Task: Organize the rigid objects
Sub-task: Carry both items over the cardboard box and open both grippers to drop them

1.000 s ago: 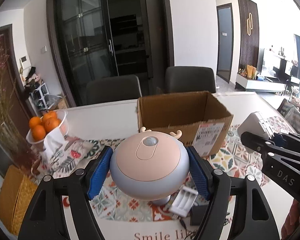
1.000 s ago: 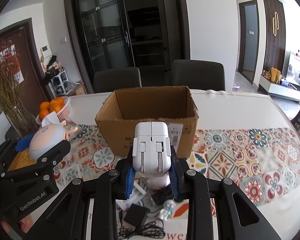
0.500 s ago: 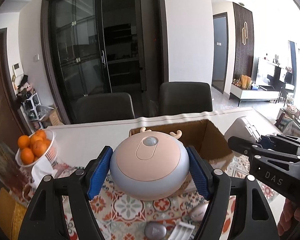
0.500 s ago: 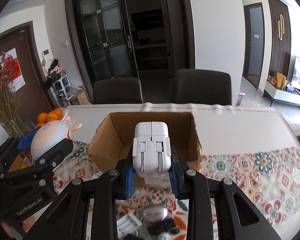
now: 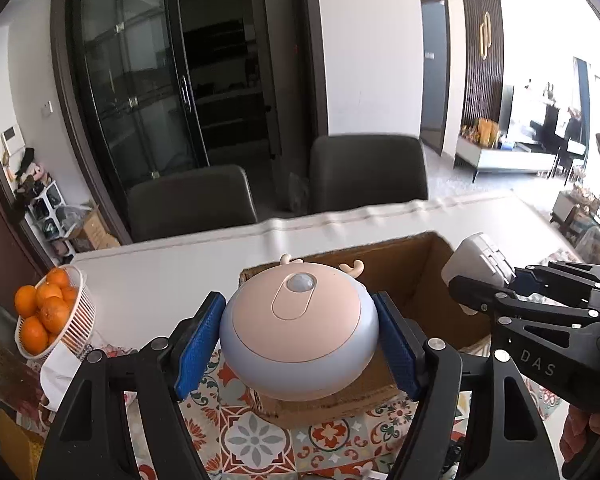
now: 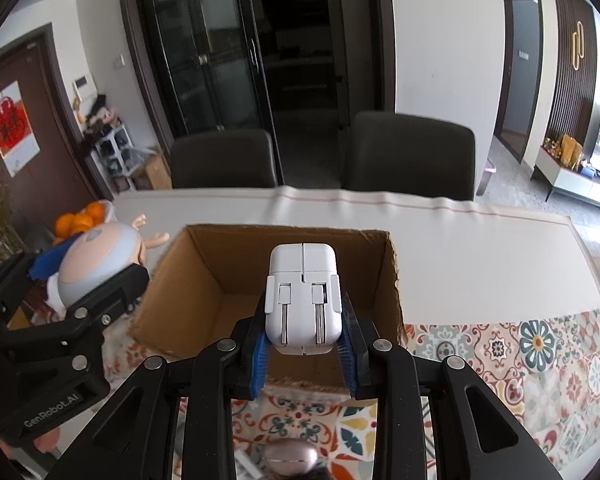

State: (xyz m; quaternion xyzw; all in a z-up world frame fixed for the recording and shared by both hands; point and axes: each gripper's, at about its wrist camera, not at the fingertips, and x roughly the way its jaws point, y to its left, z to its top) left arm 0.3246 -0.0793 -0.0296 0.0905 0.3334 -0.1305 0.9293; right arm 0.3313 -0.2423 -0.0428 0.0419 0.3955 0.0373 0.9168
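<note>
My left gripper (image 5: 298, 342) is shut on a round pink and pale-blue night light with small antlers (image 5: 300, 332), held in the air just in front of the near left wall of the open cardboard box (image 5: 428, 272). My right gripper (image 6: 303, 344) is shut on a white plug adapter (image 6: 303, 296), held above the near wall of the same box (image 6: 220, 264), whose inside looks bare. Each gripper shows in the other's view: the right one (image 5: 512, 280) at the right edge, the left one (image 6: 72, 276) at the left with the night light (image 6: 96, 256).
The box stands on a patterned tile runner (image 6: 540, 352) over a white table (image 5: 160, 272). A white basket of oranges (image 5: 44, 312) stands at the left. Two dark chairs (image 6: 408, 160) line the far side. A grey oval thing (image 6: 292, 456) lies below my right gripper.
Both grippers have moved forward toward the box with their loads; the box now sits right under them and its inside shows. The small items on the runner have slid out of the bottom of view.
</note>
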